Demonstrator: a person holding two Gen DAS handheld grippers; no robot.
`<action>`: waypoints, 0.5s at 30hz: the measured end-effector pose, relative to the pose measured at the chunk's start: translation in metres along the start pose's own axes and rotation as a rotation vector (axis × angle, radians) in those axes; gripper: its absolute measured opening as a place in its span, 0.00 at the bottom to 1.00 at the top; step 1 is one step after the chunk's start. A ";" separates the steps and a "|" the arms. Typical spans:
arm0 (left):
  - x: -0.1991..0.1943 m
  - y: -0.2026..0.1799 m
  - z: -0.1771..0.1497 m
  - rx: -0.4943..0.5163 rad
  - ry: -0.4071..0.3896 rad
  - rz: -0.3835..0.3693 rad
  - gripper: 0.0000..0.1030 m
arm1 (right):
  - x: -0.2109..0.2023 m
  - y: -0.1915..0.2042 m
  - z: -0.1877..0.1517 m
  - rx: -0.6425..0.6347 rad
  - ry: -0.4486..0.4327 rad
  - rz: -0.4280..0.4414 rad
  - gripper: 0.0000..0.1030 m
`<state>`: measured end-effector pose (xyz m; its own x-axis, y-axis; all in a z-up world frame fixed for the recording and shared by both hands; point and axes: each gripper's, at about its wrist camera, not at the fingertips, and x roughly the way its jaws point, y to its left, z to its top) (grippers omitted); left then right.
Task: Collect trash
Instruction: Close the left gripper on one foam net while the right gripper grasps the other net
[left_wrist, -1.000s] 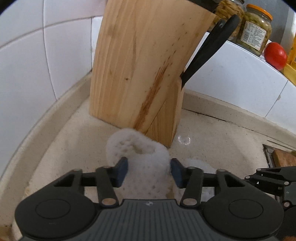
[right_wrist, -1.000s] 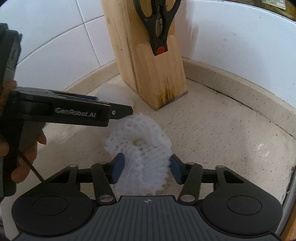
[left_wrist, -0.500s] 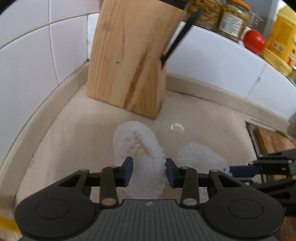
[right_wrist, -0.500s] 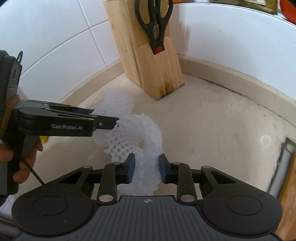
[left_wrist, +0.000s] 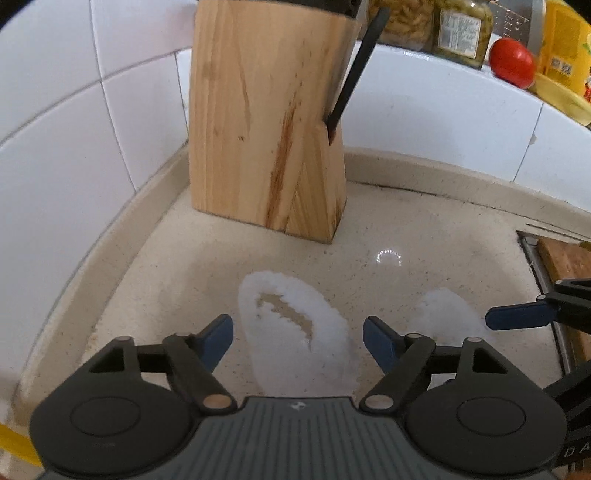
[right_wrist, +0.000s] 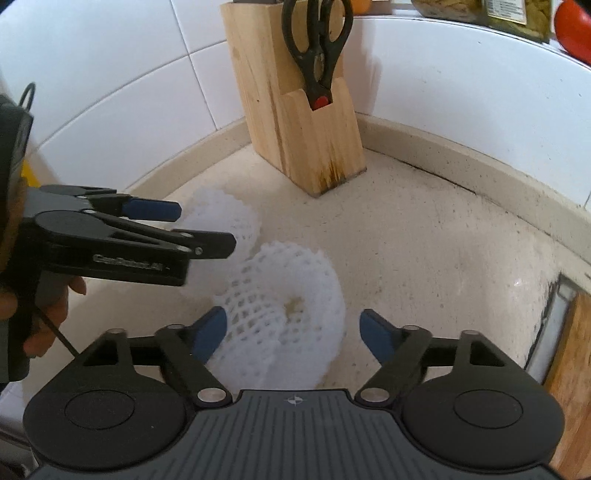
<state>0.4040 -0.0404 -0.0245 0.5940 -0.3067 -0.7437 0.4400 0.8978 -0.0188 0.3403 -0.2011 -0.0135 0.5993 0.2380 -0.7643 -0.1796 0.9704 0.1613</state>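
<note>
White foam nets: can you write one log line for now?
left gripper: open | right gripper: open | two white foam mesh nets: on speckled countertop

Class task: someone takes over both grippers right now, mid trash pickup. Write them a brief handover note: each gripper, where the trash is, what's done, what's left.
Left gripper: open, fingers either side of the left foam net, not gripping.
Right gripper: open, fingers either side of the right foam net, not gripping.
Both nets lie side by side on the counter, in front of the knife block.
Done: nothing collected; neither net is held.
Left: close on each net, lift, carry to the trash. No bin shows in either view.
</note>
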 end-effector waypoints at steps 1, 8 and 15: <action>0.003 -0.001 -0.001 -0.002 0.004 -0.003 0.70 | 0.003 -0.001 0.000 0.008 0.007 0.001 0.82; 0.010 -0.005 -0.003 -0.005 0.031 -0.032 0.36 | 0.010 -0.004 -0.007 0.054 0.025 0.028 0.50; -0.003 -0.012 -0.010 0.000 0.047 -0.060 0.19 | -0.002 -0.002 -0.012 0.072 -0.002 0.053 0.26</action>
<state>0.3896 -0.0472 -0.0286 0.5342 -0.3449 -0.7718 0.4736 0.8784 -0.0647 0.3302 -0.2036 -0.0198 0.5920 0.2892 -0.7523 -0.1547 0.9568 0.2461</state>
